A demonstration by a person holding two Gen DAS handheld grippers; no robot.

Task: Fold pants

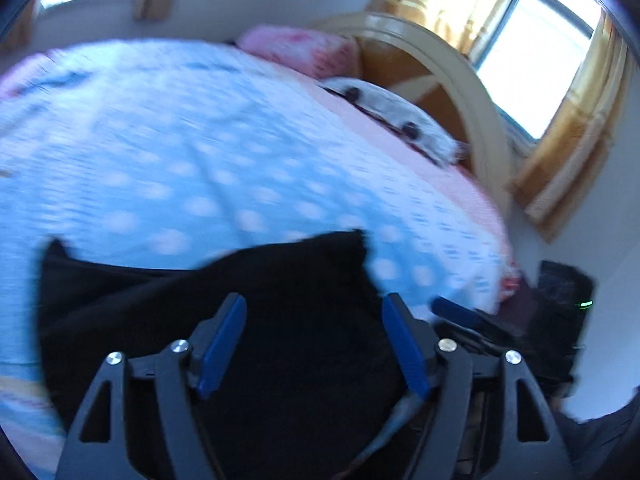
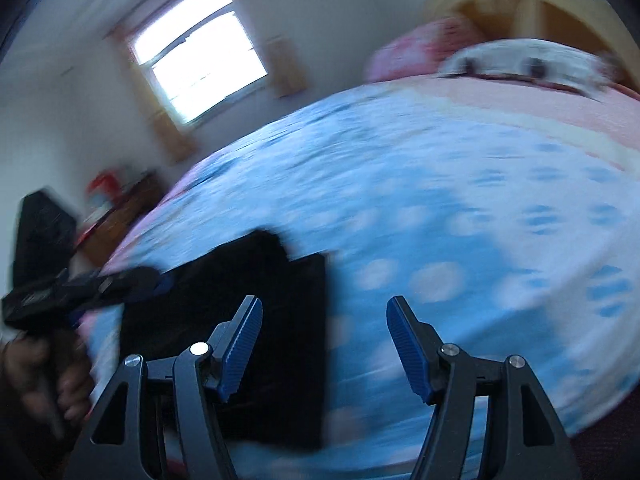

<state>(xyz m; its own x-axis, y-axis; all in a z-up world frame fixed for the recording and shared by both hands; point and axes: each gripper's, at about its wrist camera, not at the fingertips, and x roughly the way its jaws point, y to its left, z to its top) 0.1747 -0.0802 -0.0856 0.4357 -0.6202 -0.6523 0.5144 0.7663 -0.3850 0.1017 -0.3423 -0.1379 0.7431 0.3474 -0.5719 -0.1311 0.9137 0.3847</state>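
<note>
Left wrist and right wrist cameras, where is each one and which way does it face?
Left wrist: on the left tool, jaws open, over the black pants, facing the headboard; right tool at right.
Right wrist: on the right tool, jaws open, over the bedspread; left tool at left.
Shared: pants, bedspread, headboard.
</note>
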